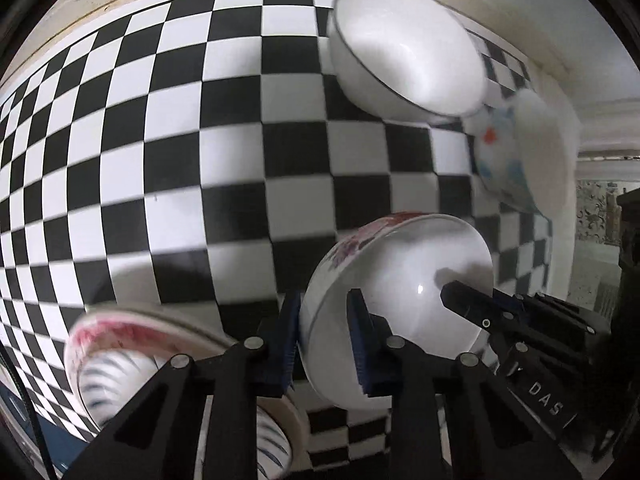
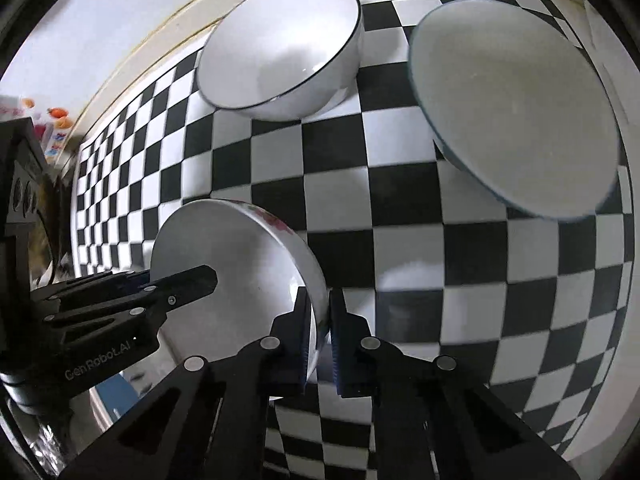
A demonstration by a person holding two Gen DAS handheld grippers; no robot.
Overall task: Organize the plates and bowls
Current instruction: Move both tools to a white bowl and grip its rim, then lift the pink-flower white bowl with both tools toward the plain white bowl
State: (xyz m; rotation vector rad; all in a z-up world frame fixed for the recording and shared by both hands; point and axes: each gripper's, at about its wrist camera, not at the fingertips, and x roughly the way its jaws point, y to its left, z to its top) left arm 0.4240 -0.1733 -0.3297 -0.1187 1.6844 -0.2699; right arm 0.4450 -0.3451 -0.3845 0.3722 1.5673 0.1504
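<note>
**Five bowls on the checkered surface**

A white bowl with red floral trim [image 1: 396, 276] stood nearest, its rim gripped on two opposite sides. A white bowl with a thin dark rim [image 2: 280, 48] sat beyond it. A wide grey-blue-edged bowl [image 2: 516, 108] lay beside that one. A blue-and-red patterned bowl [image 1: 516, 152] appeared blurred. A red-rimmed, blue-striped bowl [image 1: 116, 364] rested low at the left wrist view's edge.

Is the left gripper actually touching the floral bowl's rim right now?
Touching. The left wrist view shows the left gripper with its two blue pads on either side of the floral bowl wall, pressed against it with no gap showing.
</note>
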